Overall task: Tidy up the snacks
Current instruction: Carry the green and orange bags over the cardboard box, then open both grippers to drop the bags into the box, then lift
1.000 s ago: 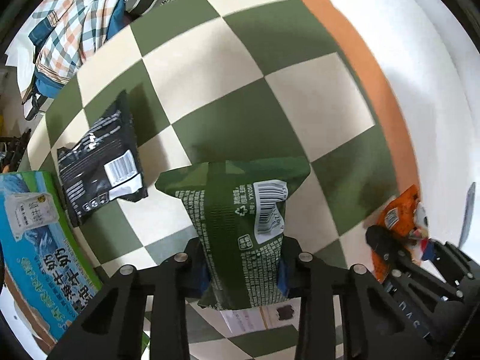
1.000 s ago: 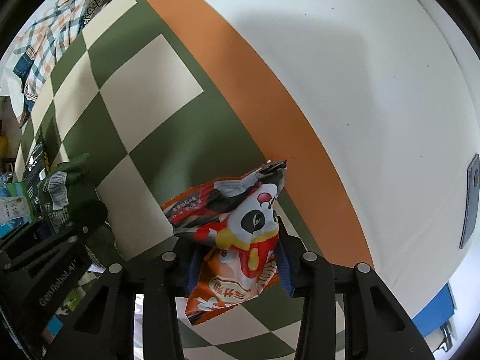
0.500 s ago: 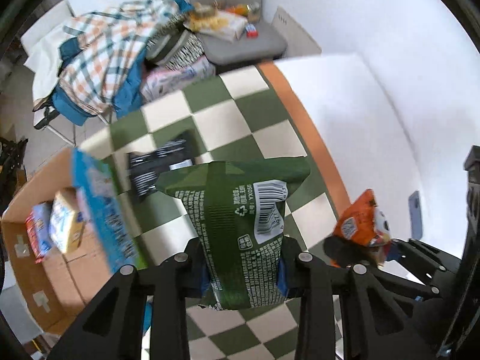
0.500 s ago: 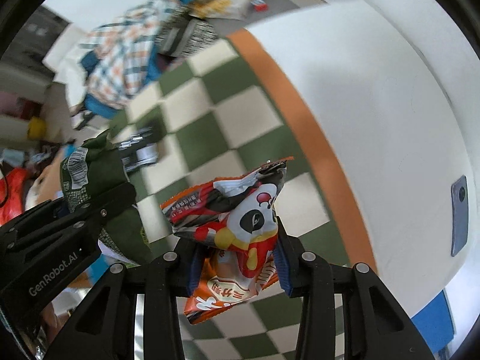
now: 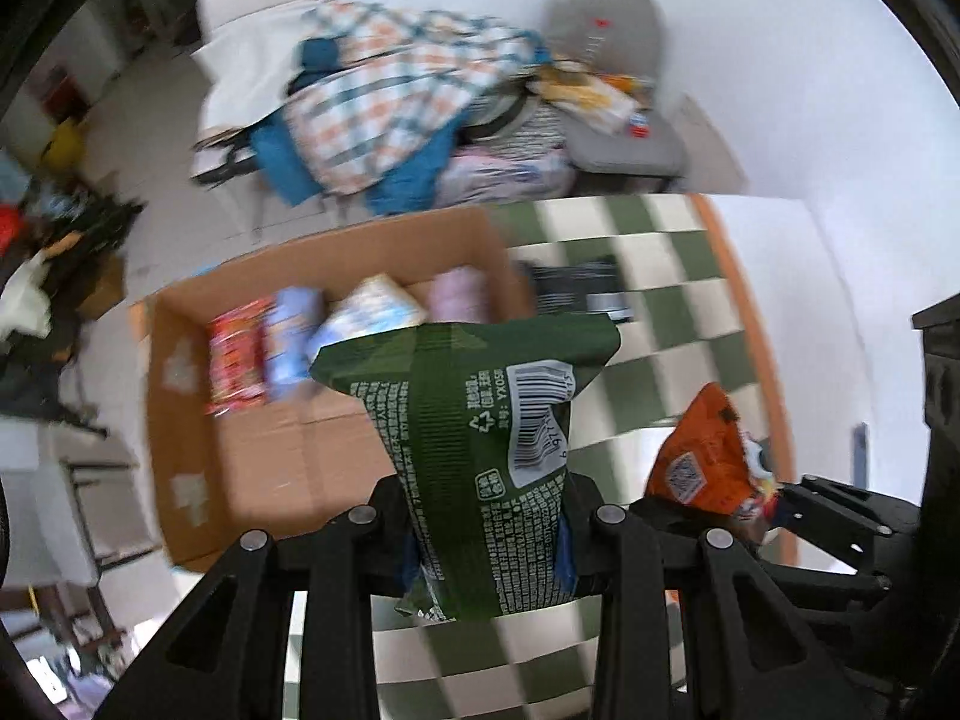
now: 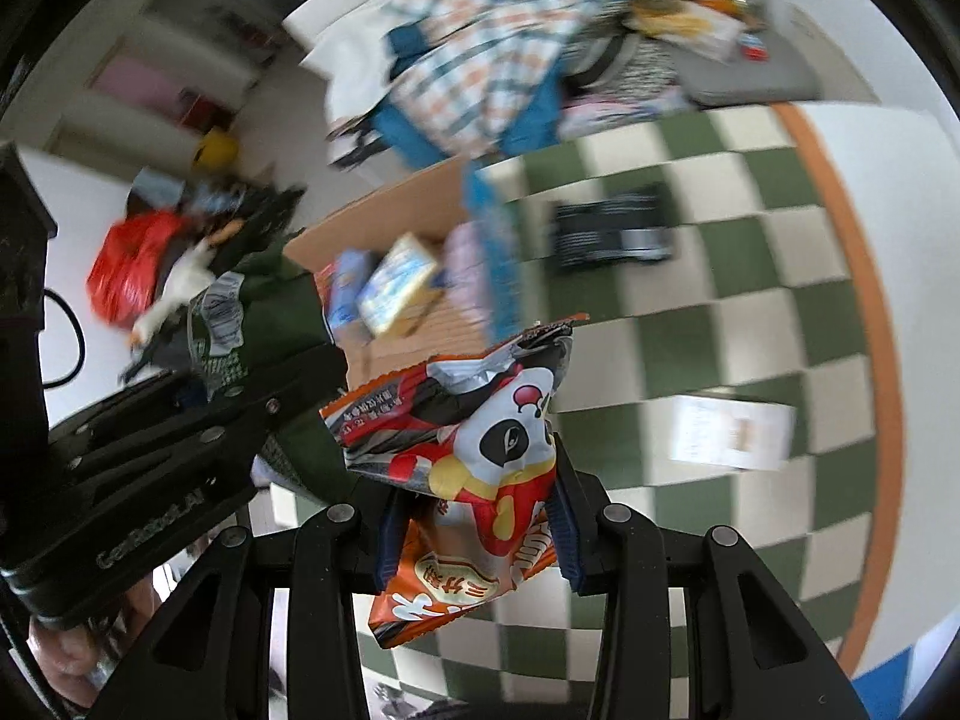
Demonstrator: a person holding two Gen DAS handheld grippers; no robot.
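Our left gripper [image 5: 487,531] clamped on the green packet [image 5: 480,438], our right gripper [image 6: 474,531] pinching the orange panda packet [image 6: 474,462], cardboard box [image 5: 264,456] ahead of the left fingers, its blurred contents probably snacks.

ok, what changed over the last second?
Both grippers lifted off the checkered mat and swung toward the cardboard box, now in view below. The left gripper keeps the green packet; the right gripper keeps the orange panda packet. The black packet stayed on the mat.
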